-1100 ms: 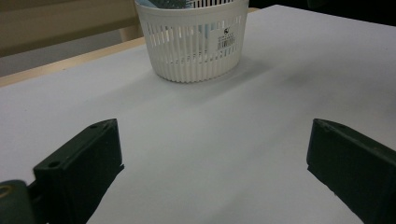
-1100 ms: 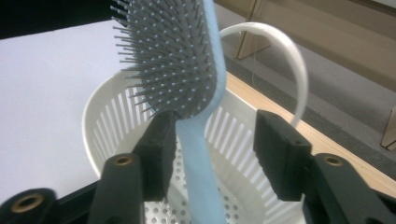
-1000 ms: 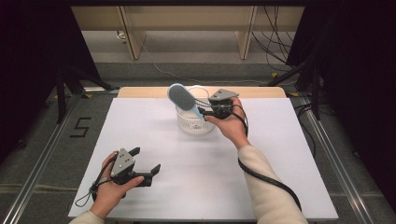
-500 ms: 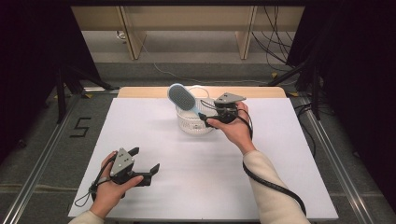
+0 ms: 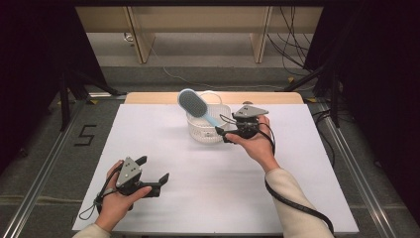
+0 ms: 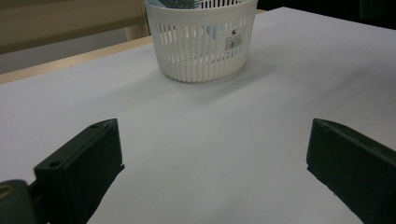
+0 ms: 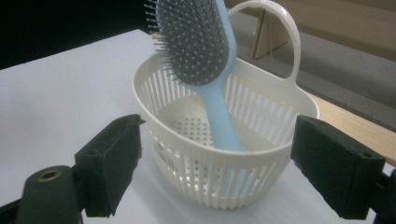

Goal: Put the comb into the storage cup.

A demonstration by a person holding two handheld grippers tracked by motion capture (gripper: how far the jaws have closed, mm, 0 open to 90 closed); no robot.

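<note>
A light blue hairbrush [image 5: 192, 103] stands handle-down in a white slatted basket [image 5: 208, 135] at the back middle of the table, its grey bristle head leaning up and to the left. My right gripper [image 5: 222, 135] sits just right of the basket. Its jaws have just been opening and now stand wide, with nothing between them. In the right gripper view the brush [image 7: 196, 42] and basket [image 7: 261, 112] lie just beyond the right gripper [image 7: 217, 163]. My left gripper [image 5: 154, 168] rests open at the near left. From the left gripper [image 6: 215, 158] the basket [image 6: 201, 42] is far ahead.
The table is covered by a white sheet [image 5: 208, 203], with a wooden strip [image 5: 148, 97] along its back edge. The basket has a tall loop handle [image 7: 285, 32]. Metal rails run along both sides of the table, and cables lie on the floor at the back right.
My right gripper has let go of the brush handle, opened wide and drawn back to the right of the basket. The brush stays leaning in the basket. The left hand has kept still.
</note>
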